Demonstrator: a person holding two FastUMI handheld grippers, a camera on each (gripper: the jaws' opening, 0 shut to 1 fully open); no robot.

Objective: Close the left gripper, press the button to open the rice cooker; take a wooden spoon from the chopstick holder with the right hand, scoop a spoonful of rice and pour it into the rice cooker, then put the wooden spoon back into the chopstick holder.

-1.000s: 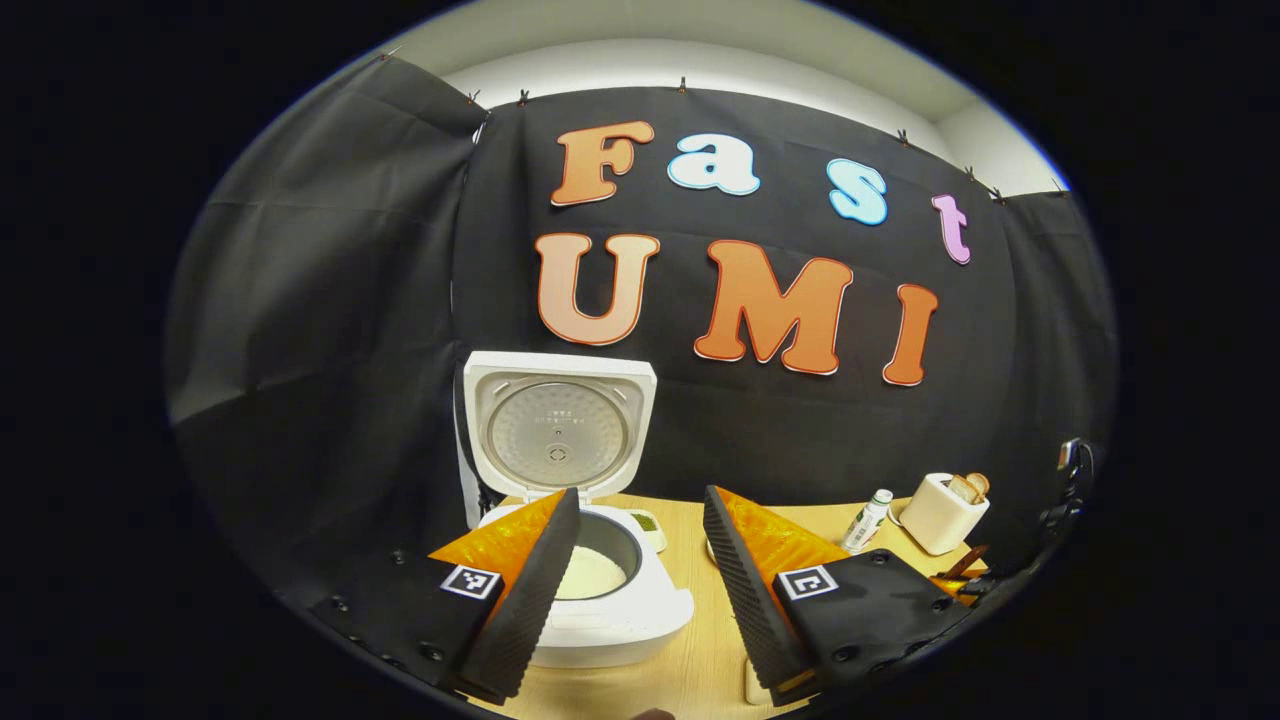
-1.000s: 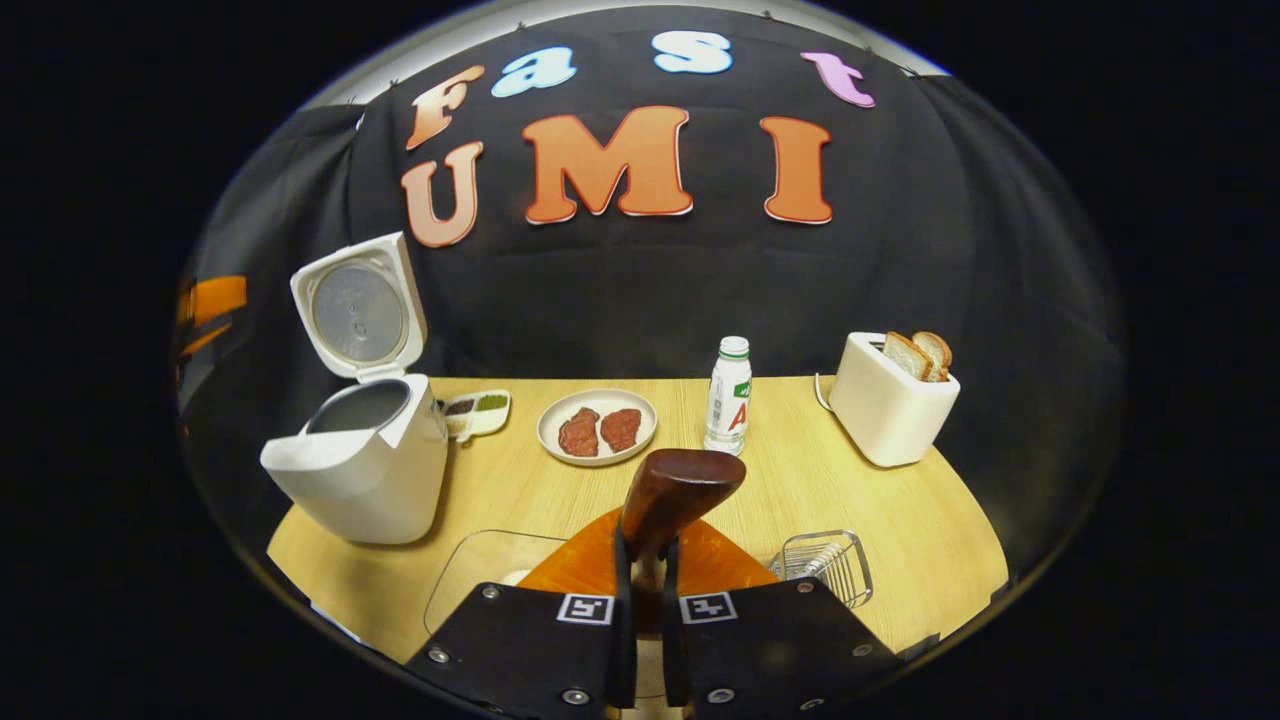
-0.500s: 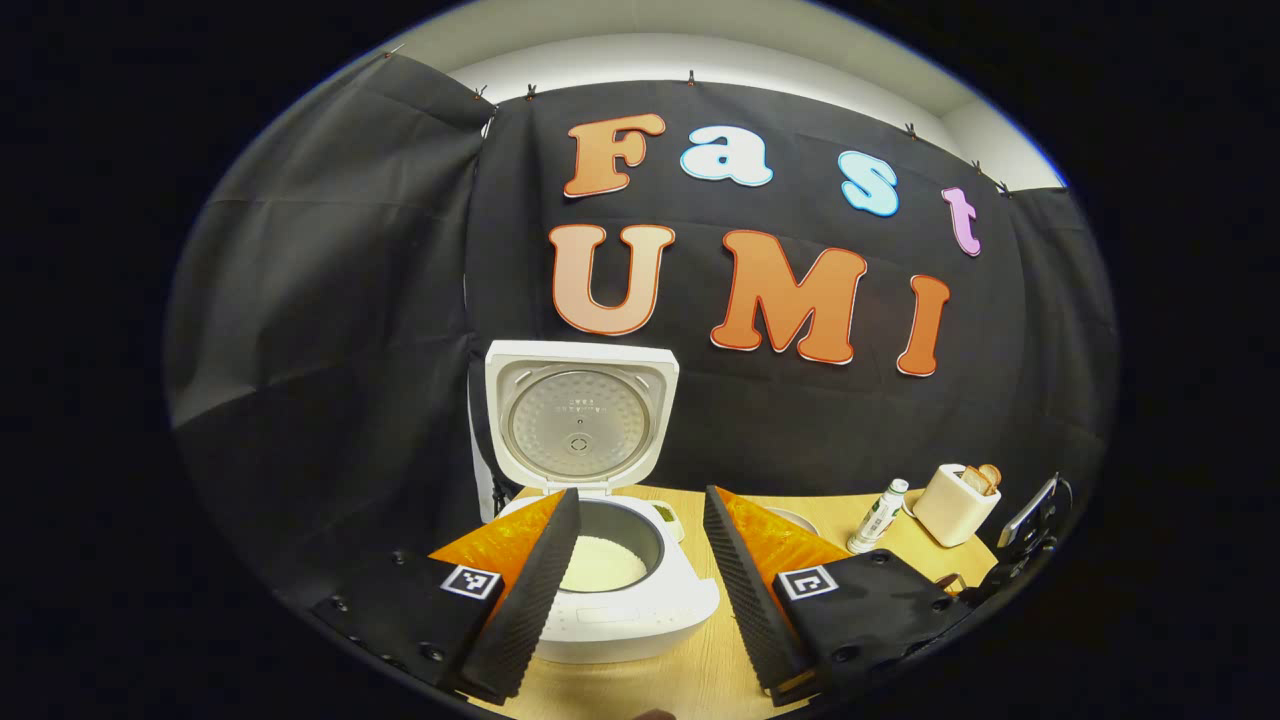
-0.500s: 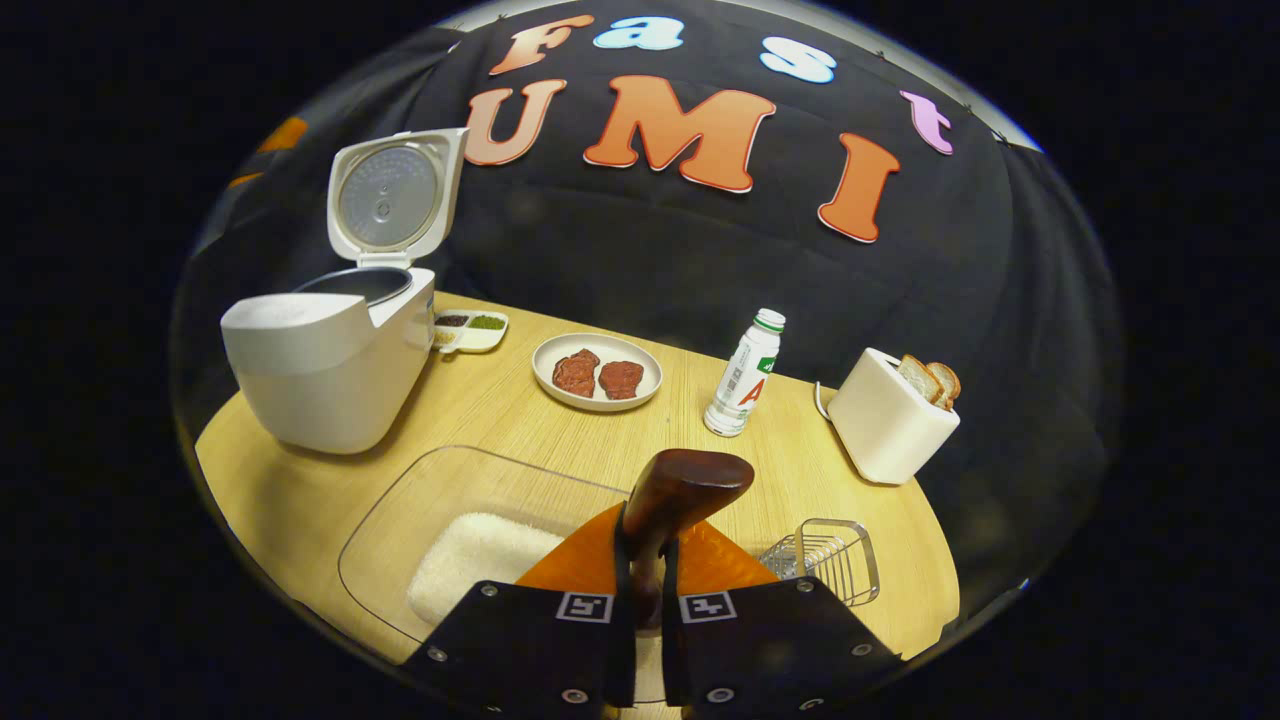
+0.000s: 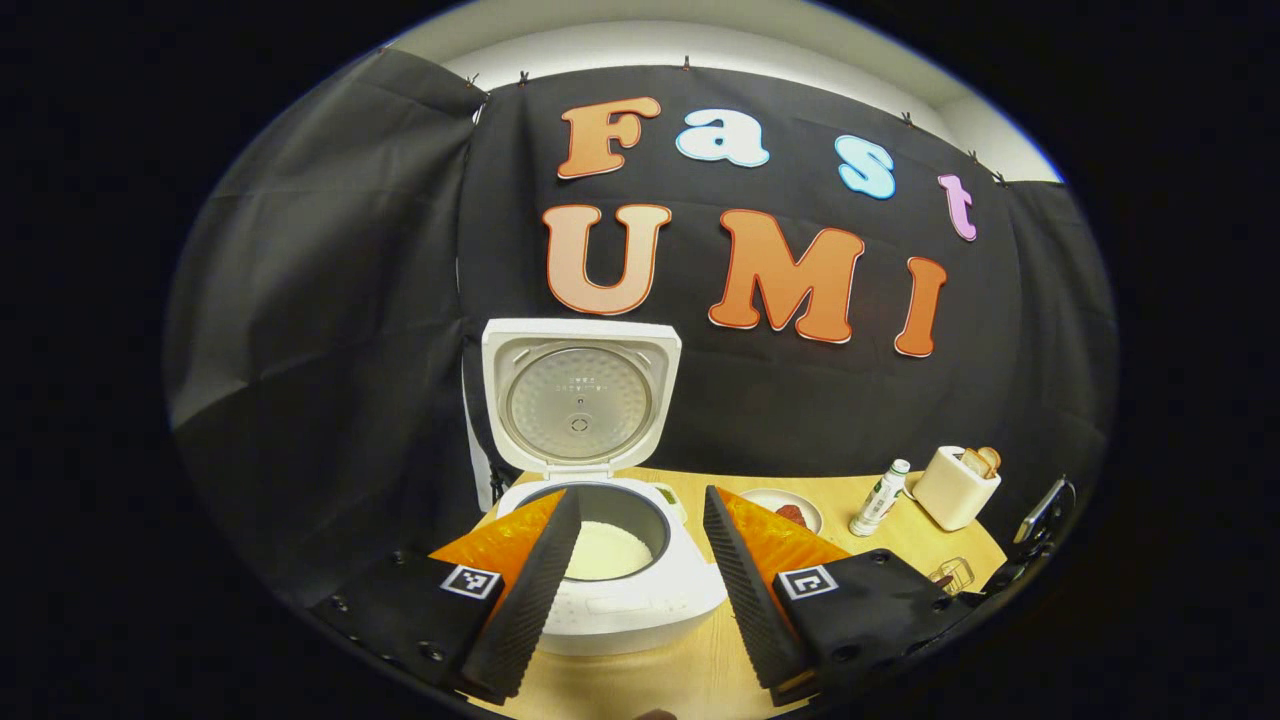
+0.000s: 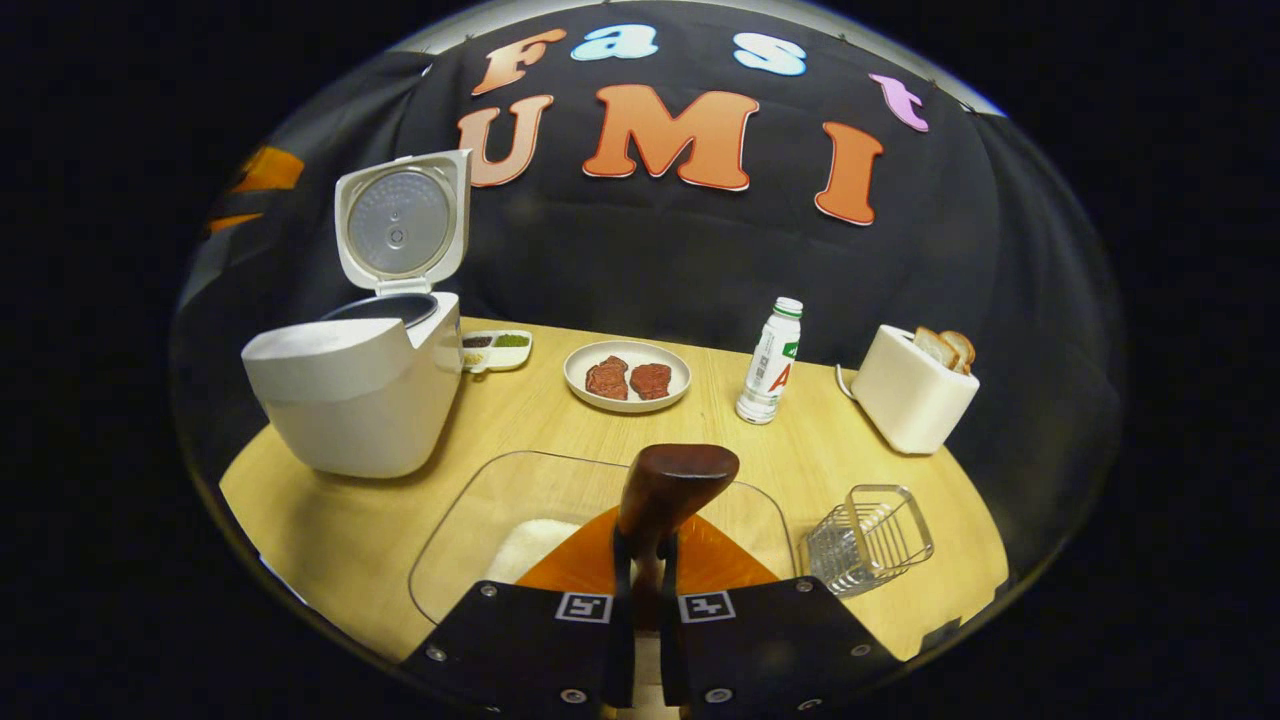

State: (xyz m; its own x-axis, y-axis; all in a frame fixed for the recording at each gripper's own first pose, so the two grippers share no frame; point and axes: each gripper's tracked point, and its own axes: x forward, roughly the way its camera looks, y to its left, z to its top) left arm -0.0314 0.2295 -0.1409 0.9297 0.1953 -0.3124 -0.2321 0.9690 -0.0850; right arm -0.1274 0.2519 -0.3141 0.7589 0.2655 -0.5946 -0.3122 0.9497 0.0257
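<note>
Rice cooker [image 6: 350,395] sits at the surface's [image 6: 520,410] left edge, lid upright, rice in the pot. Right claw [image 6: 640,545] clamped on wooden spoon [image 6: 672,485], above clear rice tray [image 6: 470,520] near the front edge. Chopstick holder [image 6: 868,537] just right of tray. Plate [image 6: 628,375], bottle [image 6: 770,347], toaster [image 6: 915,390] along the back; bare surface between cooker and tray. Left claw [image 5: 635,585] apart, holding nothing, facing the cooker.
</note>
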